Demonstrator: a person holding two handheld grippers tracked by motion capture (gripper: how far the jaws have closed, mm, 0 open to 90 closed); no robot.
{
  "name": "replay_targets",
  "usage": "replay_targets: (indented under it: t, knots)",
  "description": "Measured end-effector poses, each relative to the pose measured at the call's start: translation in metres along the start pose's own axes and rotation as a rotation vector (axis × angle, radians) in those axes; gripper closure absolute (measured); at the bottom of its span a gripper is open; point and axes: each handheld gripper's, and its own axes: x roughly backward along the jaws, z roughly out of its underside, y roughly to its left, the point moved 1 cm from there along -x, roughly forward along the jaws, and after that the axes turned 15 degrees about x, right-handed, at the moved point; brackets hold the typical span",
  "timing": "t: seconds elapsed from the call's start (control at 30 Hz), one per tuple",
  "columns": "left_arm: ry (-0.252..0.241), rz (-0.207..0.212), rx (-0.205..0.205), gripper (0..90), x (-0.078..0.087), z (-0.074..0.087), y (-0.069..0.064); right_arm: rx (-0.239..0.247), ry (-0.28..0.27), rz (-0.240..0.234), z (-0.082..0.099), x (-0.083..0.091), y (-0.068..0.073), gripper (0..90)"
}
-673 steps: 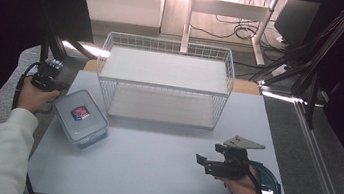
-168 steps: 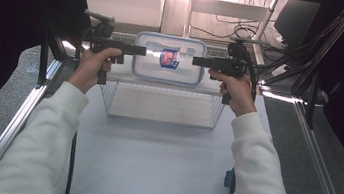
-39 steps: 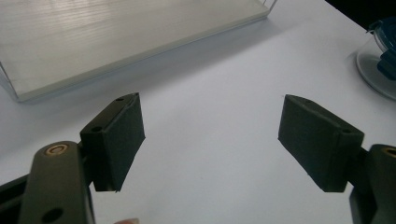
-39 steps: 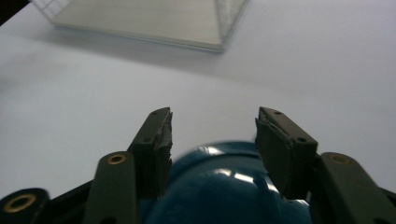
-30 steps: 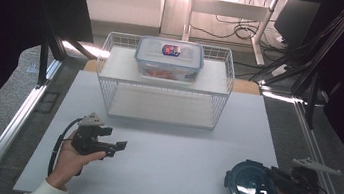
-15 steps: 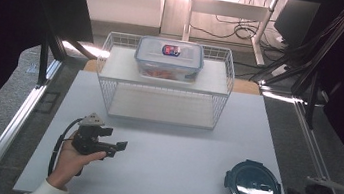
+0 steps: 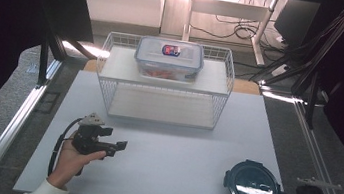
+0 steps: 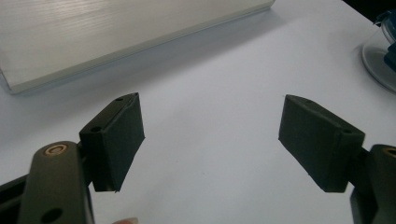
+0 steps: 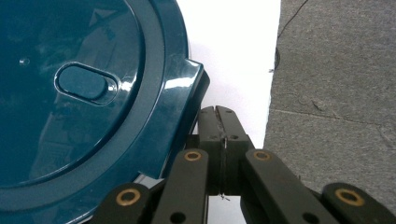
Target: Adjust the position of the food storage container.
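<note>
Light enters from twelve o'clock, overexposing the floor behind the basket [image 7: 164,83]; the high view's sides lie in deep shadow. The white table [image 7: 160,171] is evenly bright. Glare streaks the lid [image 7: 251,187]. Close-up jaws and the left gripper view's far edges are soft.

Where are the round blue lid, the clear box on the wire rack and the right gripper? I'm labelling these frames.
round blue lid [image 7: 252,187]: high view, middle of its top.
clear box [image 7: 169,59]: high view, its lid.
wire rack [image 7: 105,91]: high view, left side wall.
right gripper [image 9: 218,112]: right gripper view, tips of the shut jaws.
</note>
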Motion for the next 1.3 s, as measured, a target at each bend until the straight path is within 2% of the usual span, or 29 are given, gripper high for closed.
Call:
replay_targets:
  t: [0.13, 0.3, 0.5, 0.67, 1.3]
  knots:
    - [0.011, -0.004, -0.002, 21.3, -0.003, 0.001, 0.000, 0.022, 0.015, 0.010, -0.004, -0.001, 0.010, 88.9]
    - [0.019, -0.011, -0.005, 21.0, -0.004, 0.001, 0.000, 0.059, 0.006, -0.052, -0.013, -0.006, 0.024, 88.9]
    - [0.021, -0.011, -0.003, 20.9, -0.005, 0.001, 0.001, 0.108, -0.001, -0.073, -0.026, -0.011, 0.042, 88.9]
    - [0.022, -0.012, -0.005, 21.0, -0.006, 0.001, 0.000, 0.130, -0.007, -0.116, -0.031, -0.015, 0.054, 89.0]
    - [0.035, -0.011, -0.005, 21.0, -0.010, 0.002, 0.000, 0.204, -0.003, -0.182, -0.053, -0.030, 0.092, 89.0]
